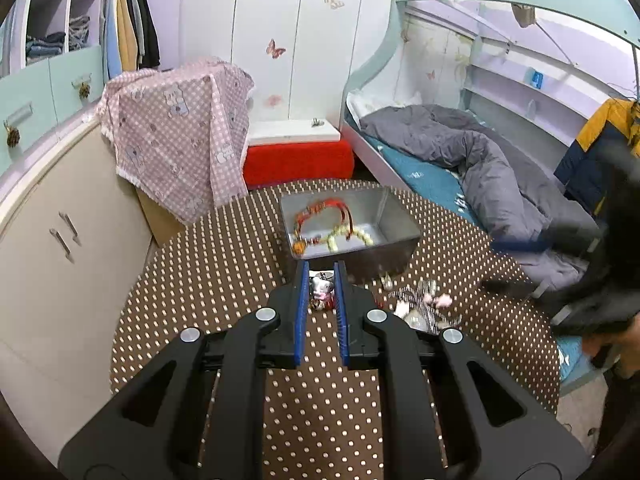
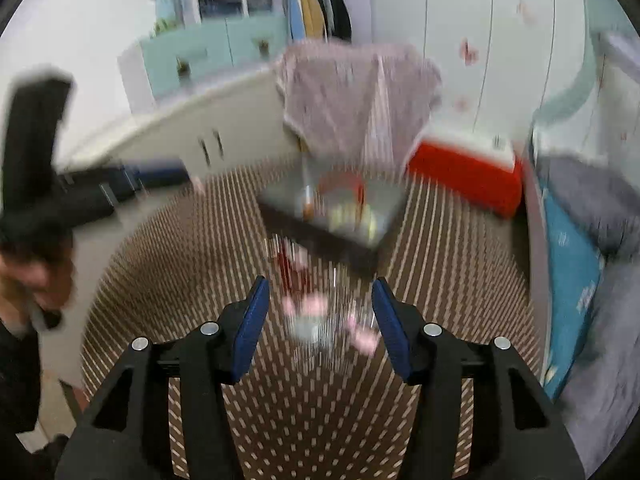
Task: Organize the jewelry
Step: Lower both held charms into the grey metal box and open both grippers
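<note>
My left gripper (image 1: 322, 266) is shut on a small white, pink and red charm (image 1: 322, 291), which sits between its blue pads above the brown dotted tablecloth (image 1: 224, 280). Just beyond stands a metal tray (image 1: 394, 216) holding a red cord bracelet (image 1: 328, 210) and a pale bead bracelet (image 1: 348, 238). Loose pink and silver jewelry (image 1: 424, 308) lies on the cloth to the right of the tray's near corner. In the blurred right wrist view, my right gripper (image 2: 320, 282) stands open over that loose jewelry (image 2: 320, 320), with nothing pressed between its pads. The tray (image 2: 384, 208) is ahead of it.
A bed with a grey duvet (image 1: 492, 168) runs along the right. A red and white box (image 1: 298, 160) and a pink checked cloth (image 1: 180, 128) stand beyond the table, with a cream cabinet (image 1: 60, 240) on the left. A hand (image 2: 36, 276) holds the left gripper.
</note>
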Tool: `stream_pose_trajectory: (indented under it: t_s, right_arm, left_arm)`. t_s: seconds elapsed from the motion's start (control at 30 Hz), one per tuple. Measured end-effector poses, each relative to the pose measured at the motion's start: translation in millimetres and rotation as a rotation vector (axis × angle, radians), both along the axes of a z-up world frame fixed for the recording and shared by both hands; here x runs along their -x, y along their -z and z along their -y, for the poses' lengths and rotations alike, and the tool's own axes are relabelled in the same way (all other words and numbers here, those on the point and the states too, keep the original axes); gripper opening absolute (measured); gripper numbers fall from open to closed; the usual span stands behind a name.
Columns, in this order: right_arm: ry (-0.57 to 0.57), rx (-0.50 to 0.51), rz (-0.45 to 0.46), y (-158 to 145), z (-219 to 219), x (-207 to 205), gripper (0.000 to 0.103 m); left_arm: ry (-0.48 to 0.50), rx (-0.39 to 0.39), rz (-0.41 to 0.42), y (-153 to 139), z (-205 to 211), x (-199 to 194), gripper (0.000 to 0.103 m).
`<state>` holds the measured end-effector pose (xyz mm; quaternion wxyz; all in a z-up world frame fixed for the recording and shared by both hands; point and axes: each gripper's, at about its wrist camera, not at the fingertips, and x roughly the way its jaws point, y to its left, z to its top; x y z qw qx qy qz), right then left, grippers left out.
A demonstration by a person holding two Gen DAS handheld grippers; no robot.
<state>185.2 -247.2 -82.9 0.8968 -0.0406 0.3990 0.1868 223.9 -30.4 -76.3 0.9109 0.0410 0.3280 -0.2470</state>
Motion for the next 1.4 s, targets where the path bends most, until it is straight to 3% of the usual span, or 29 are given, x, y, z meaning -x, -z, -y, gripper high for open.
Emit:
stream_pose_trajectory:
  t_s: [0.13, 0.27, 0.33, 0.4, 0.5, 0.6, 0.87, 1.2, 1.4]
  right_arm:
    - [0.024, -0.014, -0.054, 46.3, 4.7, 3.4, 0.051]
    - [0.001, -0.011, -0.046, 54.7, -5.7, 3.1, 0.05]
    - [-0.015, 0.048, -0.066, 63.5, -16.1, 0.2, 0.044]
    - [-0.019, 0.107, -0.076, 71.8, -24.5, -0.5, 0.02]
    - [-0.011, 0.086, -0.067, 71.9, -21.1, 1.8, 0.013]
    - [-0.013, 0.055, -0.044, 62.8, -18.2, 6.4, 0.013]
    - [-0.042, -0.051, 0.074, -14.9, -4.8, 17.2, 0.013]
    - [-0.063, -0.046, 0.257, -121.9, -6.2, 14.2, 0.013]
    - [-0.057, -0.056, 0.318, -161.1, -3.5, -9.0, 0.013]
  left_arm:
    - [0.004, 0.004, -0.027, 14.0, 1.4, 1.4, 0.012]
    - [0.007, 0.003, -0.042, 21.3, 5.0, 2.1, 0.012]
    - [0.008, 0.005, -0.047, 23.3, 5.8, 2.7, 0.012]
    - [0.008, 0.006, -0.05, 25.0, 7.6, 4.2, 0.012]
    - [0.007, 0.006, -0.057, 27.2, 6.3, 4.1, 0.012]
    - [0.002, 0.009, -0.058, 27.0, 5.5, 4.0, 0.012]
    - [-0.01, 0.028, -0.032, 12.7, -0.8, 4.4, 0.012]
    - [-0.013, 0.037, 0.03, -19.6, 0.3, -2.6, 0.012]
    - [0.004, 0.067, 0.035, -42.1, 5.3, -25.5, 0.012]
